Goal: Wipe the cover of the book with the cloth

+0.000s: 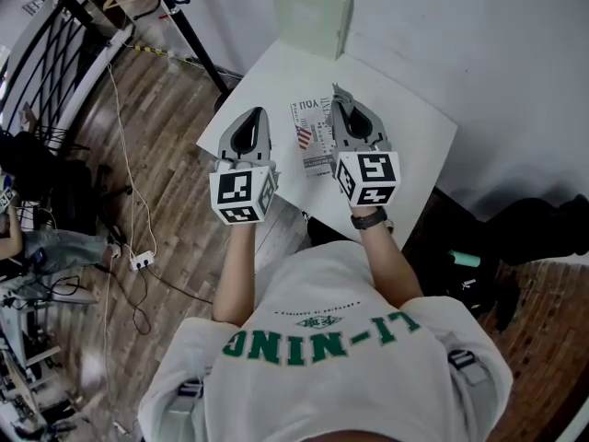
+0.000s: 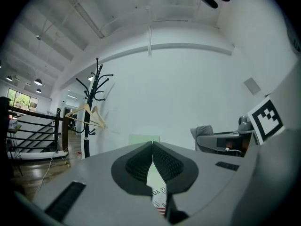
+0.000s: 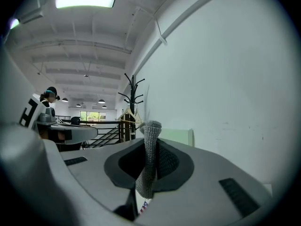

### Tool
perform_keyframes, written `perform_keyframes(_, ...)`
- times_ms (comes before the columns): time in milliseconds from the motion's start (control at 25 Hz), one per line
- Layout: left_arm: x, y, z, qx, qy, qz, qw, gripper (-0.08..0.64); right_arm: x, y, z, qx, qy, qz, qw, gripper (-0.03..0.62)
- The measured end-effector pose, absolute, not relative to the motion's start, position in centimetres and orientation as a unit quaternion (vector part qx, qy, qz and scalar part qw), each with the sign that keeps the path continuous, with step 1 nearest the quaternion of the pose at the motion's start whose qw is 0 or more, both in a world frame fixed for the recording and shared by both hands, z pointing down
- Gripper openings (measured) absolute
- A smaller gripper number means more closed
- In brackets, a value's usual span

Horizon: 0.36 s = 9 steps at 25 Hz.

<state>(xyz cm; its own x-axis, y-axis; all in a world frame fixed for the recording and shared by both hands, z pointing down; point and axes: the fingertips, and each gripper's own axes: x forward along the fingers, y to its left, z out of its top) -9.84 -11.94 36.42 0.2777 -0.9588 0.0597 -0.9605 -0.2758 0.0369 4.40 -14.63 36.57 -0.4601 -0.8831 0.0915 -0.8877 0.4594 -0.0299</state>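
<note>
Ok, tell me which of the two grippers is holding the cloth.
The right gripper: its jaws are shut on the grey knitted cloth, which sticks out between them. The left gripper has its jaws shut together with nothing between them.

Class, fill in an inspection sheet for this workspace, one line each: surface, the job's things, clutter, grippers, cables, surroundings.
Surface: white table, holding two items.
Job's things: book lies flat on the table; grey knitted cloth is pinched in the right gripper.
Clutter: pale green box at the table's far edge, by the wall.
Grippers: left gripper shut, empty; right gripper shut on the cloth.
Cables: white cable runs over the wood floor to a power strip.
Surroundings: coat stand, black railing.
</note>
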Motion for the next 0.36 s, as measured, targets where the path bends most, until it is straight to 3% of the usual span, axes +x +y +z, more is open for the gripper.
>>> perform_keyframes(360,-9.1,-9.6,38.8,0.804,-0.59,0.02,0.062,0.015,4.0,-11.5,39.3,0.508,-0.857,0.05,0.074,0.035)
